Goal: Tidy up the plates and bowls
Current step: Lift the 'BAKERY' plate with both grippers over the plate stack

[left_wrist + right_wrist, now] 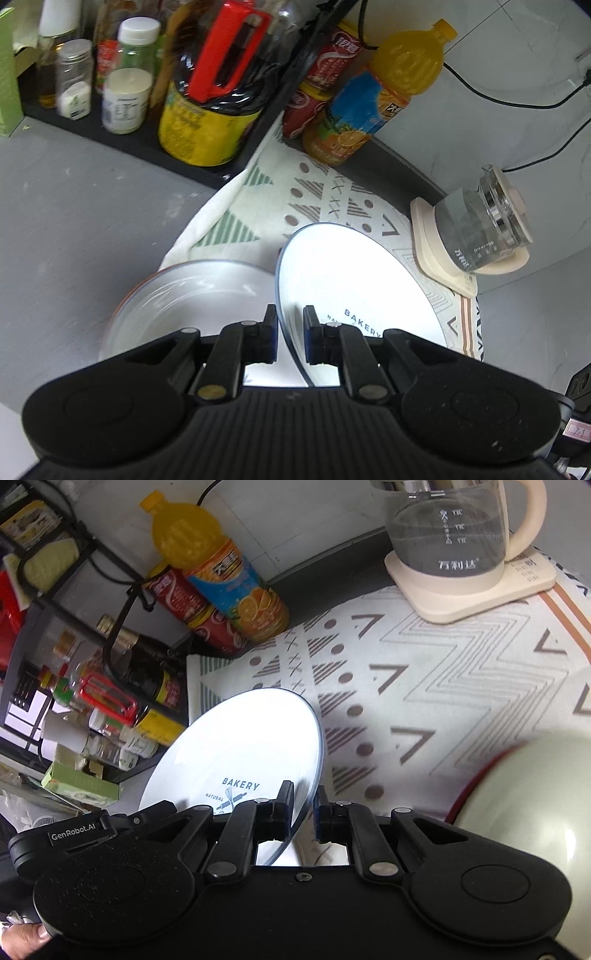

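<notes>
1. A white plate printed "BAKERY" is seen in both wrist views, tilted up on edge above a patterned cloth; its face is strongly lit and partly washed out.
2. The left gripper is clamped on the plate's rim, the rim being pinched between the two pads at a narrow gap; the plate's face is turned to the right side of that view.
3. The right gripper is likewise closed narrow on the plate at its rim; here the face is turned to the left side of the view.
4. A white bowl with a dark reddish rim is seen just left of the plate in the left wrist view, partly over the cloth; whether it touches the plate cannot be told.
5. A pale rounded bowl, red-rimmed and blurred, is seen at the right edge of the right wrist view, near the right gripper.
6. A glass kettle on a cream base is set at the far end of the cloth, well apart from the plate.
7. An orange juice bottle and red cans are stood beside a black rack crowded with jars and bottles.
8. Fingertips of a hand are seen at the lower left corner.
</notes>
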`<action>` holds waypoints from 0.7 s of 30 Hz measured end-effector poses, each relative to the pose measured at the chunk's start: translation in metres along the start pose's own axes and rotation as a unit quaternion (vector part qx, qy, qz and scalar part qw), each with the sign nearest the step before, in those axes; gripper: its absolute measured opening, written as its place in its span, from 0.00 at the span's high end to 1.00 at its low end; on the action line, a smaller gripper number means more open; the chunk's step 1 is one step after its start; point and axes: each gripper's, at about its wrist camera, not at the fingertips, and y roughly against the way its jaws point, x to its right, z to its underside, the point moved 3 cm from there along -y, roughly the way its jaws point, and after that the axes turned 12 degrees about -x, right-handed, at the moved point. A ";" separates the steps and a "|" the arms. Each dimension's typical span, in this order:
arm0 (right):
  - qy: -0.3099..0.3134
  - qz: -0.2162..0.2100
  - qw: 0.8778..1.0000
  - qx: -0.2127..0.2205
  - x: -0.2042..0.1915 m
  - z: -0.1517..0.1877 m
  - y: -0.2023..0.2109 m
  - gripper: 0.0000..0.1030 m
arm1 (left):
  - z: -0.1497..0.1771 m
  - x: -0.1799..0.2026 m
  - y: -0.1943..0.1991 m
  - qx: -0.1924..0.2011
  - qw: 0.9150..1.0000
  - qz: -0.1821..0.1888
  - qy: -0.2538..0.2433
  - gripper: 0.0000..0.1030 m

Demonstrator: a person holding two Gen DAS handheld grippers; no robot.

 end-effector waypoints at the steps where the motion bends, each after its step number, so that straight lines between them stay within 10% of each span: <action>1: -0.001 0.000 1.000 0.001 -0.002 0.006 0.000 0.89 | 0.004 -0.004 0.002 0.000 1.000 0.001 0.000 0.89; 21: 0.013 0.044 0.999 -0.015 -0.025 0.068 -0.011 0.89 | 0.041 -0.053 0.000 -0.021 0.999 0.018 0.023 0.89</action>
